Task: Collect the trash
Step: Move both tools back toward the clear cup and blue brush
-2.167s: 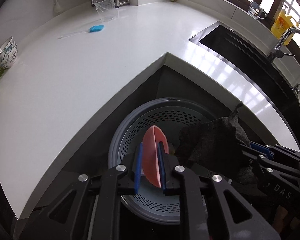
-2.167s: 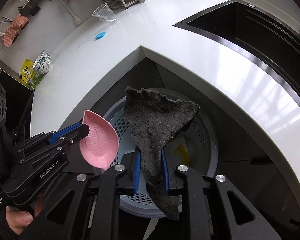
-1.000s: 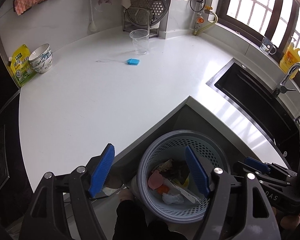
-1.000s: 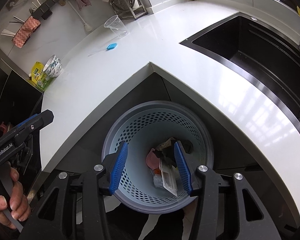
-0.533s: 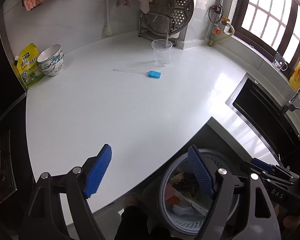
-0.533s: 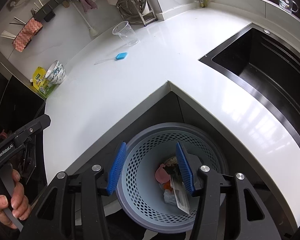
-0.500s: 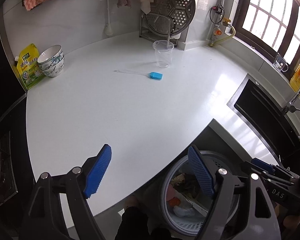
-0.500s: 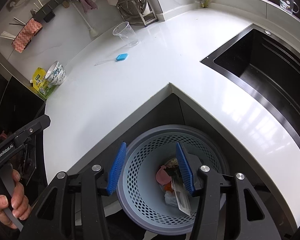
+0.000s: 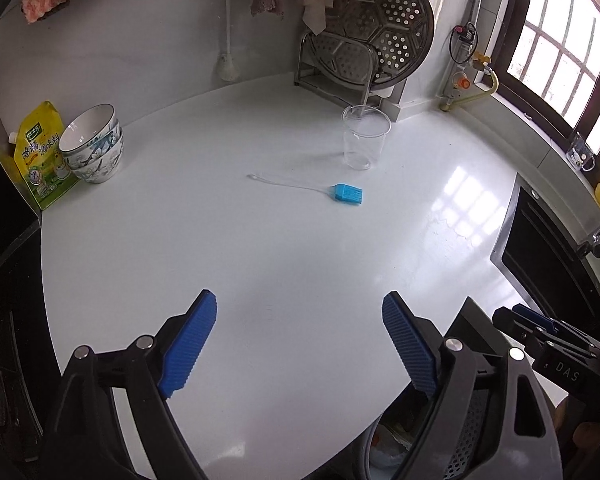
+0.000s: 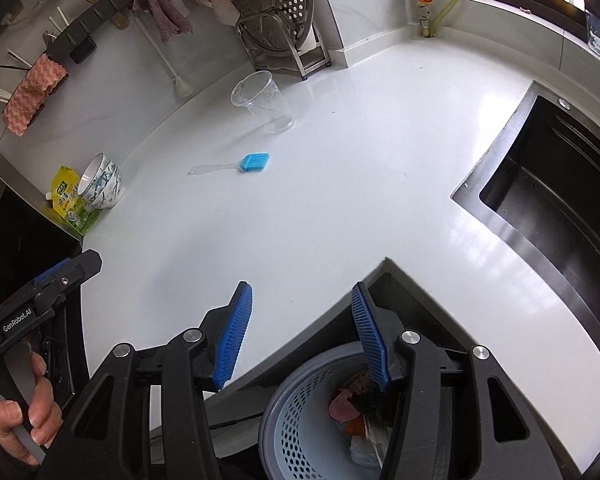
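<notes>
A grey perforated trash basket [image 10: 296,432] stands below the counter's inner corner, holding a pink leaf dish [image 10: 342,404], a dark cloth and wrappers. Its rim shows at the bottom of the left wrist view [image 9: 466,454]. A blue silicone brush [image 9: 346,194] lies on the white counter [image 9: 260,260] near a clear plastic cup [image 9: 364,142]; both show in the right wrist view, brush [image 10: 254,162] and cup [image 10: 264,100]. My left gripper [image 9: 300,344] is open and empty above the counter. My right gripper [image 10: 302,332] is open and empty above the counter edge and basket.
Stacked bowls [image 9: 94,146] and a yellow pouch [image 9: 40,160] sit at the back left. A steel rack with a perforated steamer tray [image 9: 372,40] stands at the back. A black sink [image 10: 548,208] lies to the right. Cloths hang on the wall.
Both grippers let go of the pink dish and dark cloth, which now lie in the basket. Both have since risen and turned toward the counter, jaws open.
</notes>
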`<state>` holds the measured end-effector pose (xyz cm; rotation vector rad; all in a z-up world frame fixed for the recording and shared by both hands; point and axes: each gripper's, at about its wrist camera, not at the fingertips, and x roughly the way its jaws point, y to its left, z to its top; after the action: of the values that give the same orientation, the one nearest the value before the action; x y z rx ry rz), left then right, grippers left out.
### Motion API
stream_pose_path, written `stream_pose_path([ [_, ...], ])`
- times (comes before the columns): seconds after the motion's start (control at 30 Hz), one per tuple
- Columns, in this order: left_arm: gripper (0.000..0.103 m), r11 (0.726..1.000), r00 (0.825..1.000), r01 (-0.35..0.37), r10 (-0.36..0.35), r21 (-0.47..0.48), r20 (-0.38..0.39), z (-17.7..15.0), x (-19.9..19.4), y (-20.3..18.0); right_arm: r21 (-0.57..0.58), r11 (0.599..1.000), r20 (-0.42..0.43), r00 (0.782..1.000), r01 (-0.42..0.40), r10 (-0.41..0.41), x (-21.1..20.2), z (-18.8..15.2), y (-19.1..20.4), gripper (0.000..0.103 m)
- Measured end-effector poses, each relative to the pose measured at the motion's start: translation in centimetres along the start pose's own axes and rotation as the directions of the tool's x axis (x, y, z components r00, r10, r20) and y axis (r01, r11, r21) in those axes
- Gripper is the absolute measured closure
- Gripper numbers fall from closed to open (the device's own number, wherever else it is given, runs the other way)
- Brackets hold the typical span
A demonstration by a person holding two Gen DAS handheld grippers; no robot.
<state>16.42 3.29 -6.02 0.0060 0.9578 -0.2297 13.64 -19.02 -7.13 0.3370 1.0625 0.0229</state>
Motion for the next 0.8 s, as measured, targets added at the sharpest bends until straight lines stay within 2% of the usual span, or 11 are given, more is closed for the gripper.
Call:
stream_pose_path([
  [0.17,0.019,1.000,1.000,0.000,0.000,-0.018,-0.031,1.9,3.6,0.4,0.009,1.000,-0.003,1.000,0.025,-0.025,2.8,3.1,-0.1,0.053],
  [0.43,0.019,0.998,0.997,-0.026,0.022,-0.054,-0.069,3.5,8.3,1.4,-0.064,0.998,0.035,0.999,0.026,-0.023,7.8,8.6,0.7,0.051],
  [0.63,0.019,0.996,0.997,-0.039,0.033,-0.077,-0.073,4.0,9.7,2.7,-0.156,0.988,0.086,0.996,0.015,-0.001,11.2,12.1,1.6,0.043],
  [0.8,0.019,0.994,0.997,-0.038,0.030,-0.100,-0.078,4.3,10.8,3.3,-0.256,0.967,0.119,0.992,-0.018,0.050,13.8,14.4,2.6,0.030],
])
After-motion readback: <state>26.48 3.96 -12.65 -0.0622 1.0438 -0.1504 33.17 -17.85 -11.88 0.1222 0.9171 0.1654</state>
